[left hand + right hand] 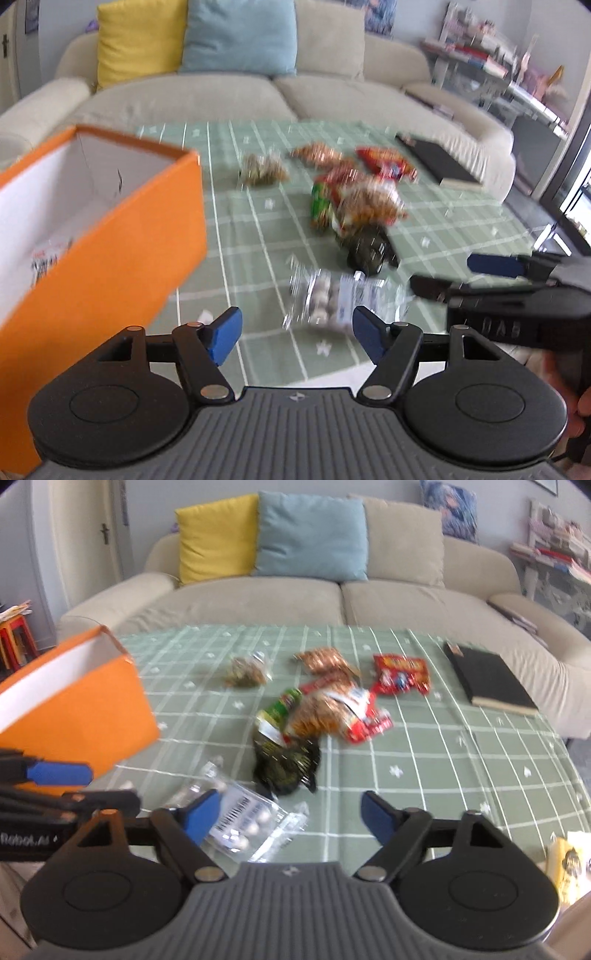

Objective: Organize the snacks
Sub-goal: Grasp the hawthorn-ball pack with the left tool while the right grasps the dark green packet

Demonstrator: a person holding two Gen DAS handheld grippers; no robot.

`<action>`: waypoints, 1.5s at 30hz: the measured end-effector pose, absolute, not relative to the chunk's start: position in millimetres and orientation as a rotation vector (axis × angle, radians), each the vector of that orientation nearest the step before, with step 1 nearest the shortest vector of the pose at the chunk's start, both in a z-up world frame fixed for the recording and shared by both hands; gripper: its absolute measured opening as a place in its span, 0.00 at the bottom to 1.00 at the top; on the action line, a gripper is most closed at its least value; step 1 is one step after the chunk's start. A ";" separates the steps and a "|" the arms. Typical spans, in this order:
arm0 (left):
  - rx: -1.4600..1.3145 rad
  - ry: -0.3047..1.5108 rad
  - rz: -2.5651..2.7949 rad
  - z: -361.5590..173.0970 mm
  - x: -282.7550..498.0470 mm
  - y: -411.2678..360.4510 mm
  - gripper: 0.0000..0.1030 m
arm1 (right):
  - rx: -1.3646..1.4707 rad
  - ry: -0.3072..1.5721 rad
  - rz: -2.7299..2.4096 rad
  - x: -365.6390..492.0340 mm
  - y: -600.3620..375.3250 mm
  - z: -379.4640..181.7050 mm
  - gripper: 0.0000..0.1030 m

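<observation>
We hold the left gripper (297,334) over the near edge of the green checked cloth (258,236), its blue pads spread with nothing between them. The right gripper (286,816) hangs just beside it, jaws also apart and empty. The snacks lie loose on the cloth: a clear packet (243,819) of pale round pieces nearest us, just beyond the left gripper's pads, then a dark bag (286,764), a green bag (277,712) and a red-and-orange bag (332,709) piled touching one another. Farther back sit a red pack (402,674), a copper-coloured pack (323,659) and a brownish one (245,672). The orange box (110,236) stands open at the left; something printed seems to lie inside, though blur hides what. A black book (487,679) rests at the right.
</observation>
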State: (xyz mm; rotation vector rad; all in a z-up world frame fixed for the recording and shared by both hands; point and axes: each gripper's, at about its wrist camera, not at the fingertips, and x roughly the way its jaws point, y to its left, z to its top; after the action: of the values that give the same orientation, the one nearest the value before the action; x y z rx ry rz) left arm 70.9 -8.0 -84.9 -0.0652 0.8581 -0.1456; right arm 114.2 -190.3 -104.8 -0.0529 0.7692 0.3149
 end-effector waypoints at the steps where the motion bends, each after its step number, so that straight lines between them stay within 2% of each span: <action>1: -0.059 0.875 -0.137 -90.0 70.5 -9.1 0.69 | -0.057 0.783 0.302 118.1 -192.3 -109.5 0.67; 5: -0.033 0.929 -0.139 -106.1 76.4 -17.5 0.58 | -0.089 0.825 0.244 131.8 -195.6 -126.3 0.47; 7: -0.015 0.948 -0.146 -112.0 79.0 -24.2 0.56 | -0.092 0.829 0.219 138.2 -198.0 -131.1 0.43; 14: 0.005 0.986 -0.159 -128.0 89.2 -36.6 0.48 | -0.111 0.857 0.219 154.8 -196.9 -147.4 0.37; 22: -0.039 0.991 -0.138 -126.3 99.2 -25.3 0.30 | -0.098 0.876 0.368 150.8 -180.5 -152.5 0.37; 29: -0.132 0.987 -0.062 -119.6 109.0 -1.8 0.30 | -0.036 0.916 0.518 144.7 -168.1 -155.1 0.35; 30: -0.140 0.983 -0.051 -117.7 109.5 -1.0 0.34 | -0.042 0.913 0.529 143.4 -165.7 -155.3 0.35; 32: -0.150 0.976 -0.036 -113.5 110.8 -1.3 0.51 | -0.064 0.898 0.528 141.4 -162.5 -154.6 0.35; 33: -0.162 0.968 -0.041 -111.3 111.3 -1.9 0.67 | -0.070 0.890 0.518 141.2 -162.8 -153.6 0.35; 34: -0.175 0.955 -0.049 -108.7 111.3 -2.8 0.71 | -0.067 0.884 0.504 141.6 -164.1 -152.3 0.35; 37: -0.180 0.929 -0.070 -102.5 115.3 -9.7 0.74 | -0.055 0.859 0.445 145.1 -172.3 -149.3 0.36; 39: -0.168 0.926 -0.076 -101.5 120.7 -16.8 0.80 | -0.053 0.840 0.406 147.0 -177.1 -147.5 0.36; 45: -0.221 0.955 -0.060 -108.9 142.6 -27.8 0.82 | -0.049 0.813 0.365 151.6 -185.8 -145.1 0.36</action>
State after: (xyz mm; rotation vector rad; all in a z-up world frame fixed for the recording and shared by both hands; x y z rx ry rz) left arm 142.6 -27.8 -108.9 -0.2208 0.9550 -0.0602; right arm 151.6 -185.8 -145.1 -0.0486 0.8130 0.3646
